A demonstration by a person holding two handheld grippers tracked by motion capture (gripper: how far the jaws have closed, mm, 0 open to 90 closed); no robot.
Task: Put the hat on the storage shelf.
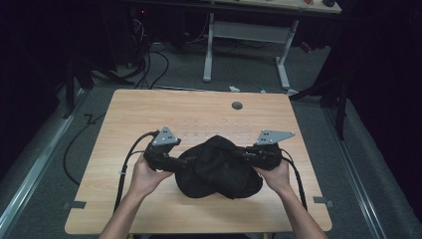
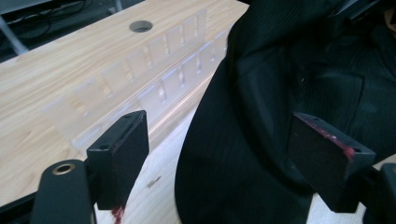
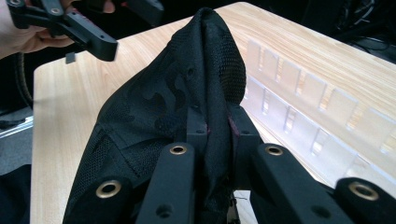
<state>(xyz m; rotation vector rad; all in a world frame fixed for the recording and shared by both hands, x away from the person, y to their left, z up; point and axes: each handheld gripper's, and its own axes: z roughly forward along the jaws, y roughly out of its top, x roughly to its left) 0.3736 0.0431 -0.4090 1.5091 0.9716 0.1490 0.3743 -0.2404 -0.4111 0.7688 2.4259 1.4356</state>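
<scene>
Black garment [image 1: 219, 167] with faint camouflage mesh, pale wood-grain table [image 1: 149, 109], clear plastic organiser [image 2: 154, 79], red-smeared black pads [image 2: 322, 128].

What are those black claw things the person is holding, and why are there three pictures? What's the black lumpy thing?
Those are grippers: hand-held pinchers with two jaws each. One picture is taken from above the wooden table. The other two come from small cameras riding on each pincher. The lump is a black cloth garment. Beside it lies a clear plastic tray with little compartments. The right gripper is pinching a fold of the cloth and lifting it into a peak. The left gripper has its jaws wide open next to the cloth, pinching nothing.
</scene>
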